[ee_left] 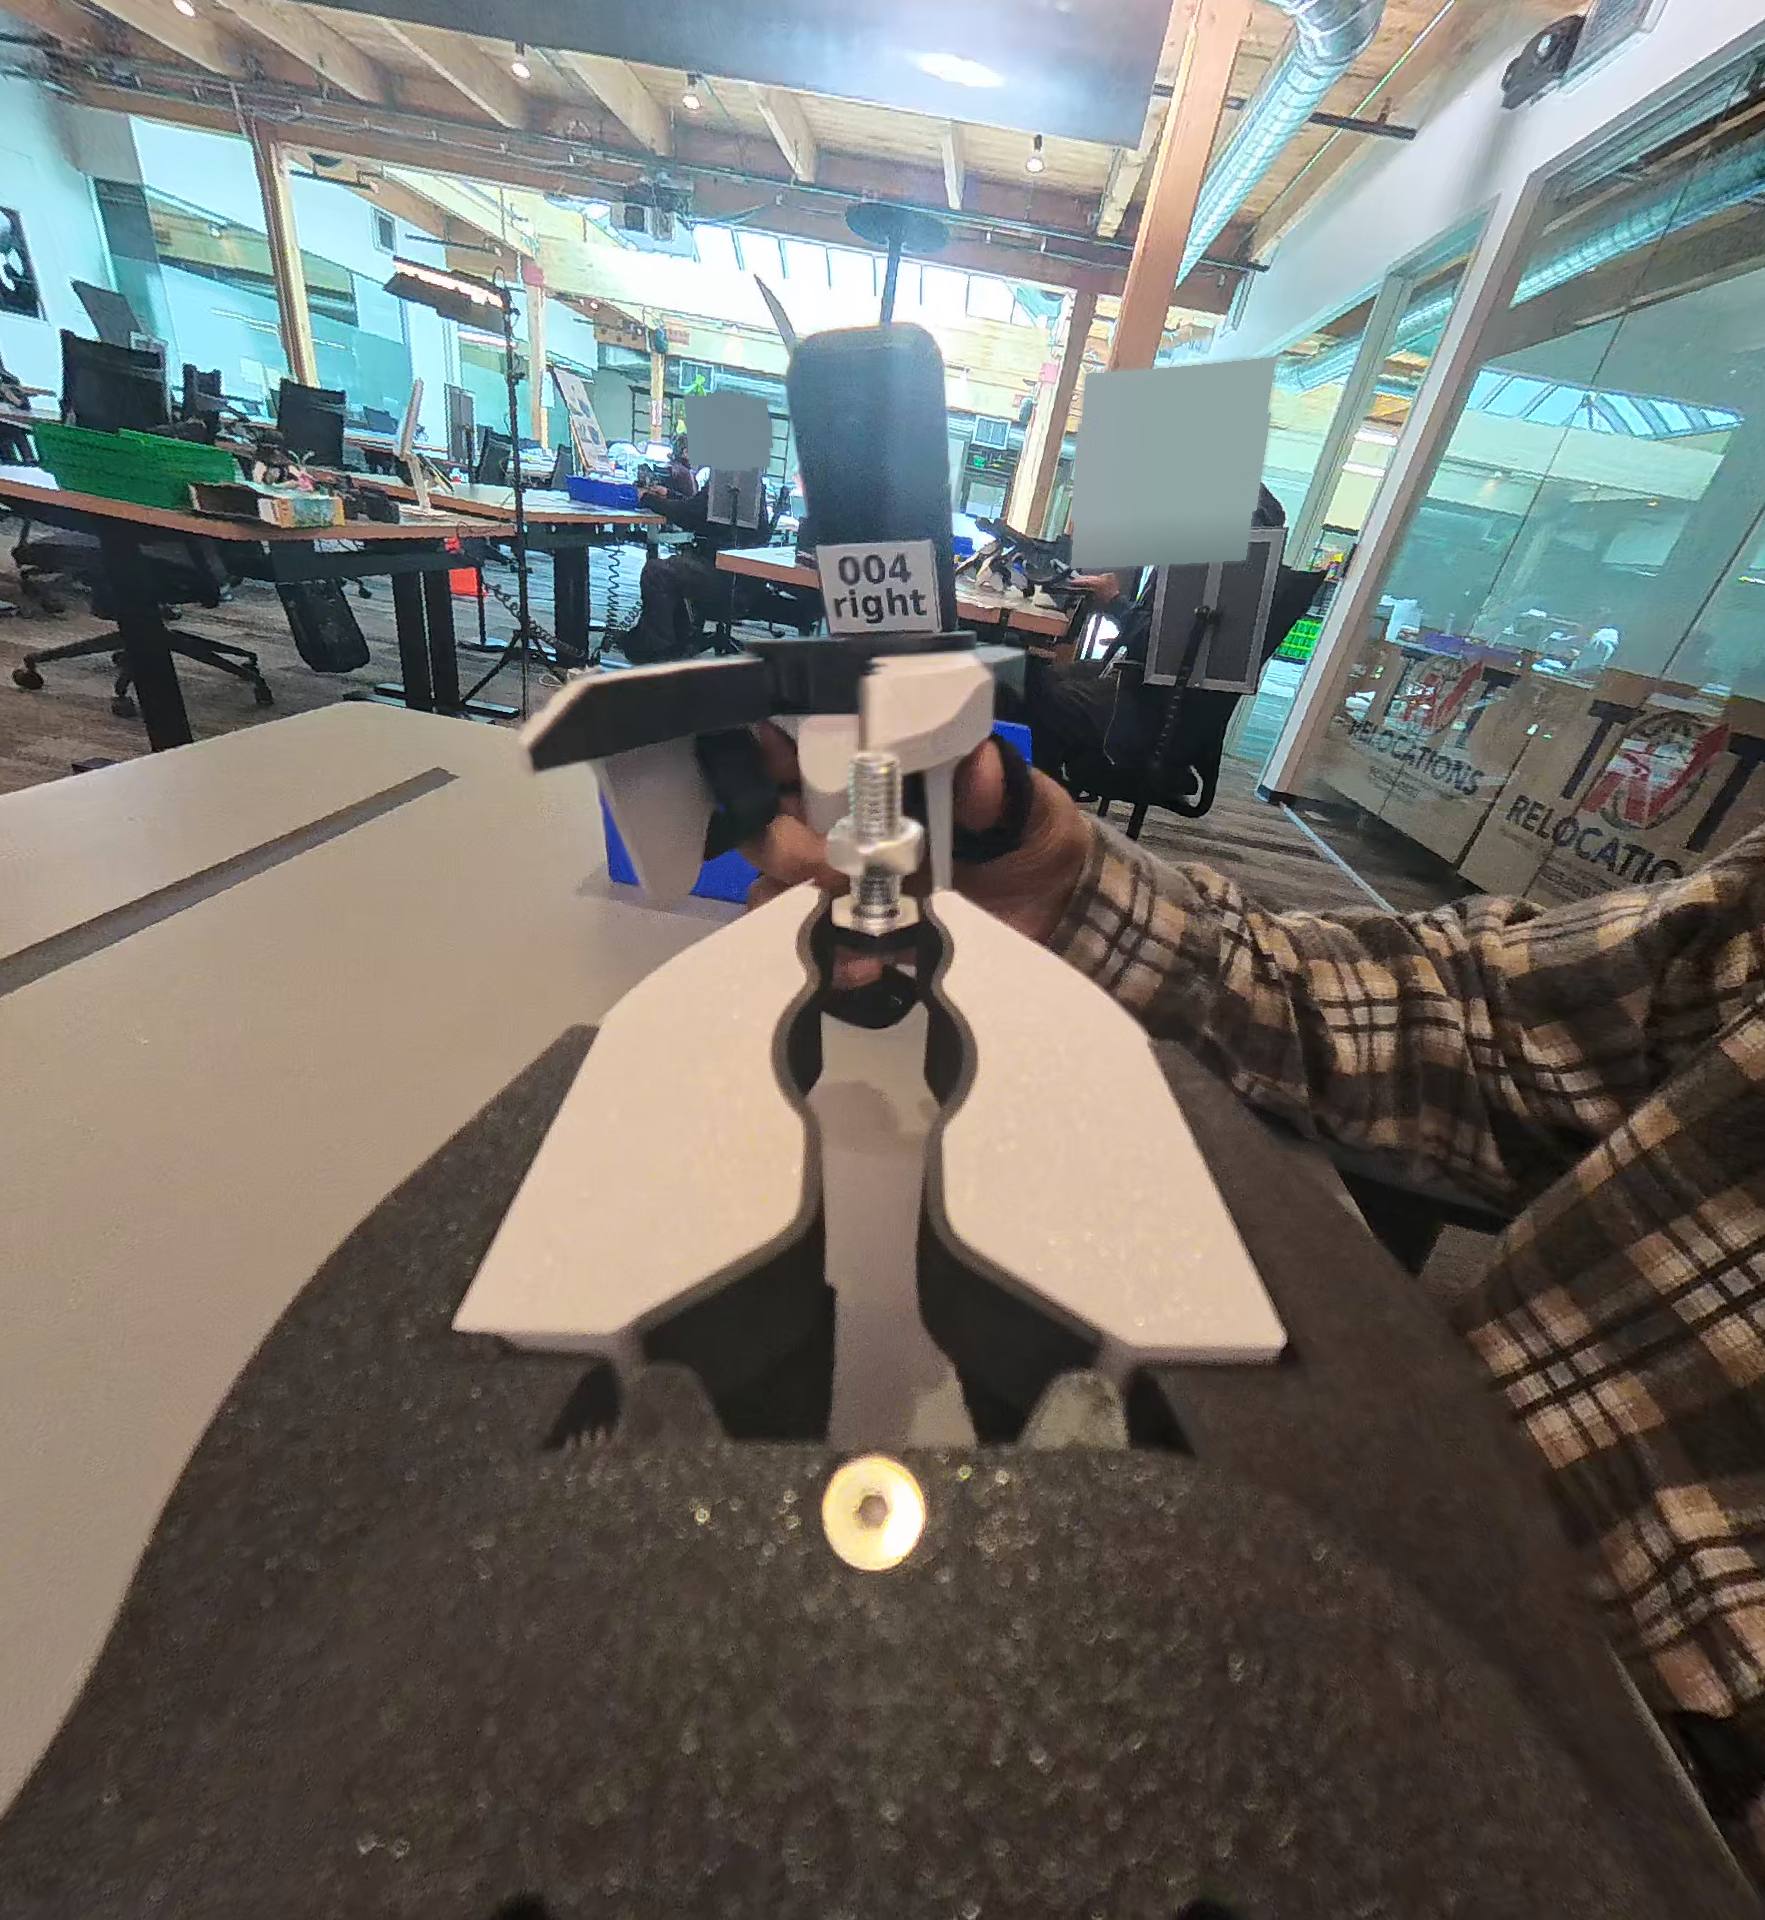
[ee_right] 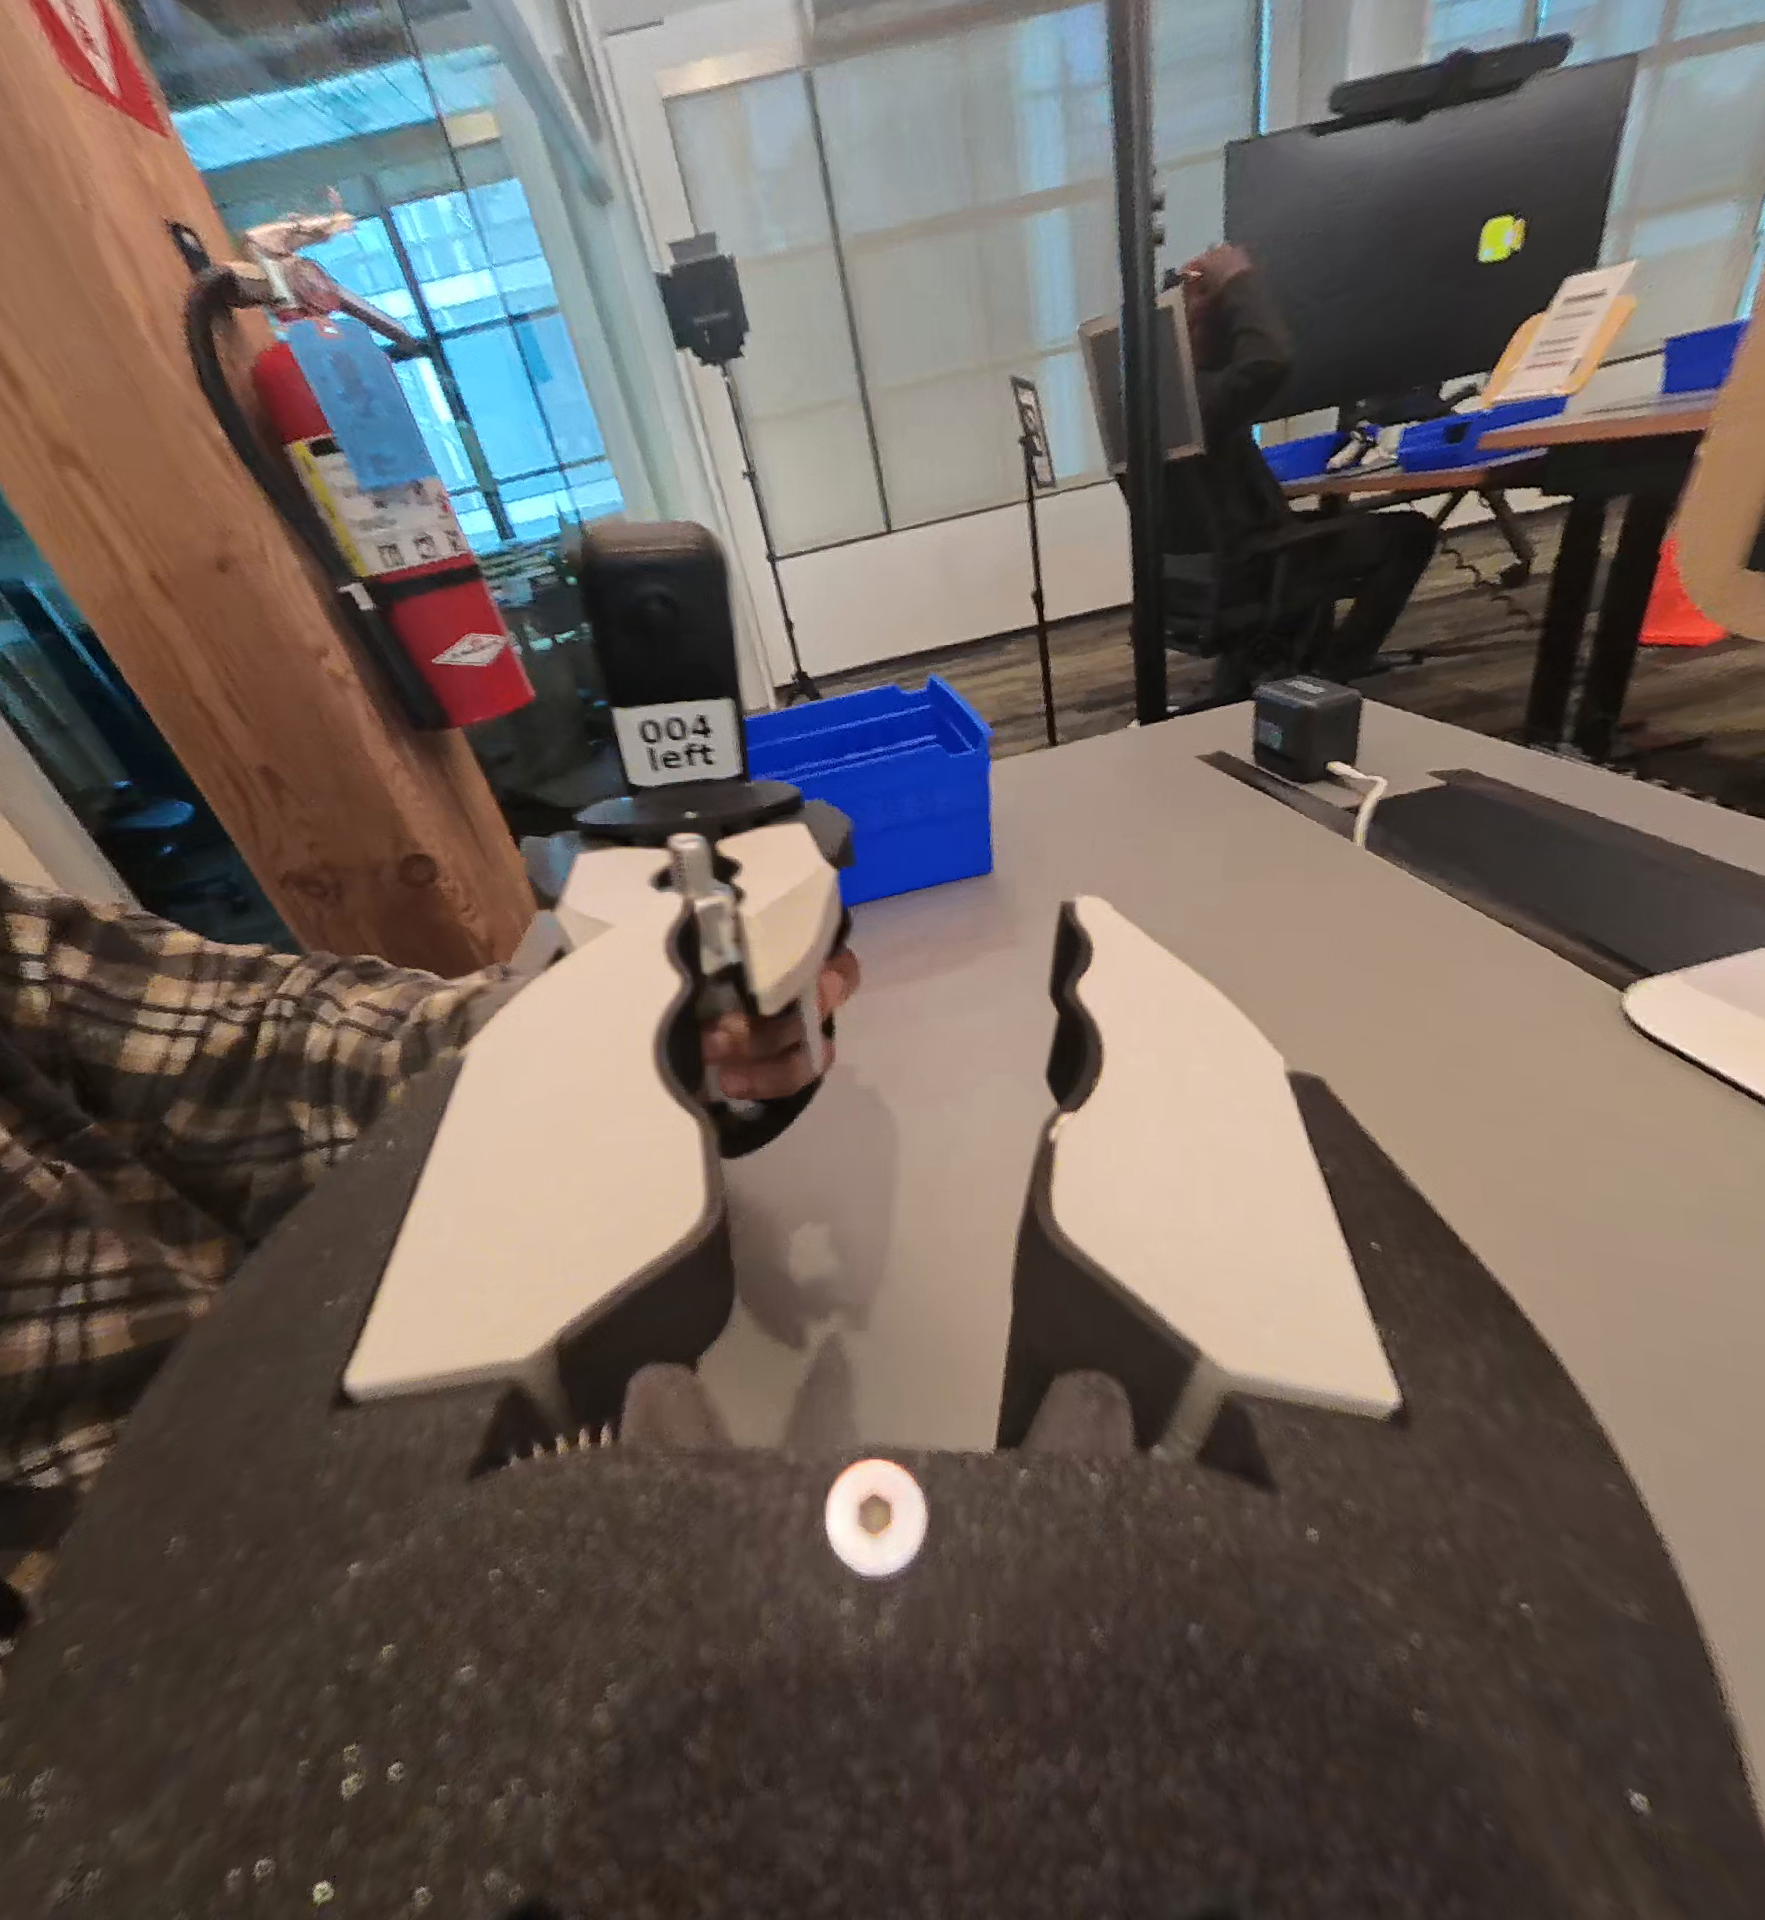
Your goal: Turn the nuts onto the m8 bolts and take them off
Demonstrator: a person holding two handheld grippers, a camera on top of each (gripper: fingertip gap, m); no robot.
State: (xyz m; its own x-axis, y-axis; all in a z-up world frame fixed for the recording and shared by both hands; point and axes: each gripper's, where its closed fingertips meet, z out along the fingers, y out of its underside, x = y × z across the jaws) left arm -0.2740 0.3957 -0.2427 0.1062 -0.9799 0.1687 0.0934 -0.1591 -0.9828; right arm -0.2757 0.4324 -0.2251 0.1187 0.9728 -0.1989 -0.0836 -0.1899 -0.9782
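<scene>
Shiny threaded metal bolt (ee_left: 872, 831) and nut (ee_left: 874, 844), matt grey table (ee_left: 182, 1039), seemingly plastic blue bin (ee_right: 883, 784).

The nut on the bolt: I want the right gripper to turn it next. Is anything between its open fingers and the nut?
Nothing visible: the nut sits mid-thread on the bolt clamped in the left gripper, with the right gripper open beside it.
</scene>
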